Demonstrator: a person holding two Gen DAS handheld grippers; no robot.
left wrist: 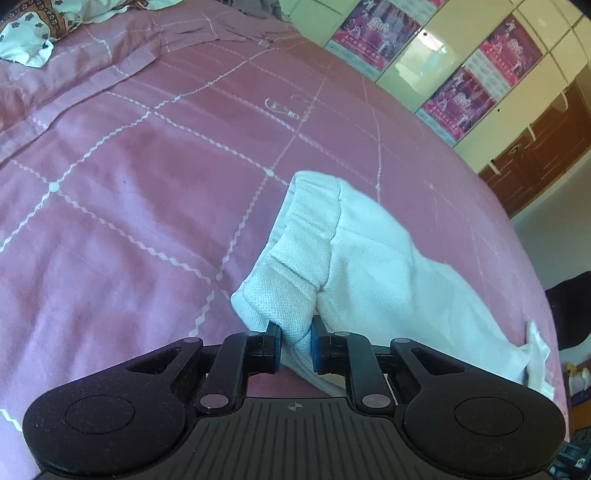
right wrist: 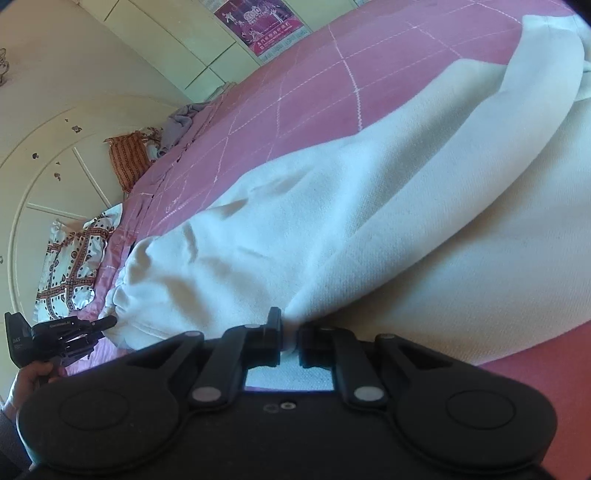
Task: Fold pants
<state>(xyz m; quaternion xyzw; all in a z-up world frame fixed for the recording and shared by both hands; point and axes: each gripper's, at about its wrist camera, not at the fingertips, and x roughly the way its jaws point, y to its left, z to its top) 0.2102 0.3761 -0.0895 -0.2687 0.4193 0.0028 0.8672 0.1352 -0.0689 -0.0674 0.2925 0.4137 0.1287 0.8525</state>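
White pants (left wrist: 369, 258) lie on a pink quilted bedspread (left wrist: 129, 203). My left gripper (left wrist: 295, 345) is shut on the ribbed waistband end of the pants, which bunches up just past the blue pads. In the right wrist view the pants (right wrist: 332, 221) stretch across the bed, and my right gripper (right wrist: 291, 338) is shut on a fold of their near edge. The left gripper also shows in the right wrist view (right wrist: 107, 322) at the waistband, held by a hand.
Patterned pillows (left wrist: 33, 29) lie at the head of the bed. A wardrobe with pink posters (left wrist: 461, 66) stands beyond the far side. A small clear hook (left wrist: 280, 107) lies on the bedspread. A white headboard (right wrist: 44, 155) stands at the left in the right wrist view.
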